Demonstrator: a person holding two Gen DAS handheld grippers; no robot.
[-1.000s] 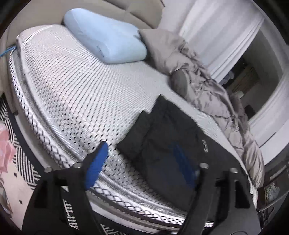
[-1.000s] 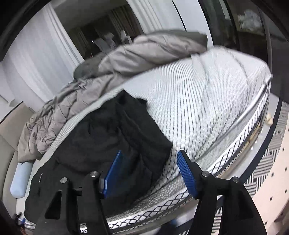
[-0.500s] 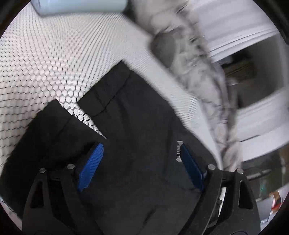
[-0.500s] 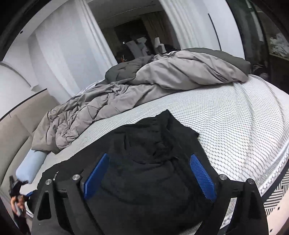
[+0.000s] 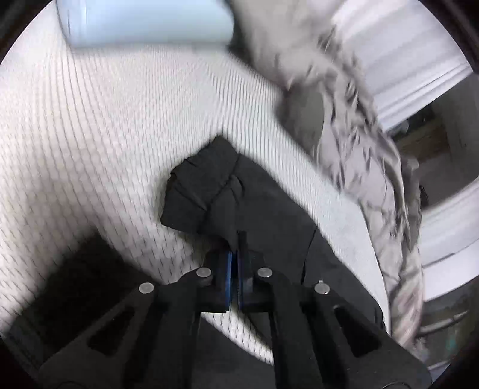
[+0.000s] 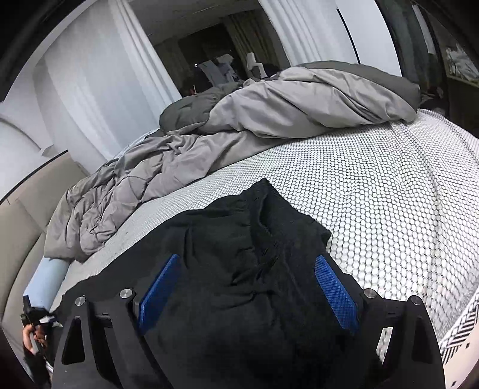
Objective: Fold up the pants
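Black pants (image 5: 239, 203) lie on a white honeycomb-patterned mattress (image 5: 104, 134). My left gripper (image 5: 235, 257) is shut on a fold of the pants, near the leg end, and holds the cloth bunched and lifted off the mattress. In the right wrist view the pants (image 6: 239, 254) lie crumpled at the waist end. My right gripper (image 6: 248, 287) is open, its blue pads either side of the crumpled cloth, just above it. The left gripper (image 6: 34, 317) and the hand holding it show at the far left edge.
A rumpled grey duvet (image 6: 269, 119) lies along the far side of the bed, also in the left wrist view (image 5: 359, 134). A light blue pillow (image 5: 143, 21) sits at the head. White curtains (image 6: 89, 89) hang behind. The patterned mattress edge (image 6: 458, 332) is at right.
My left gripper has closed on the pants and lifted the leg cloth into a bunch. My right gripper has come lower and closer over the waist end, still open.
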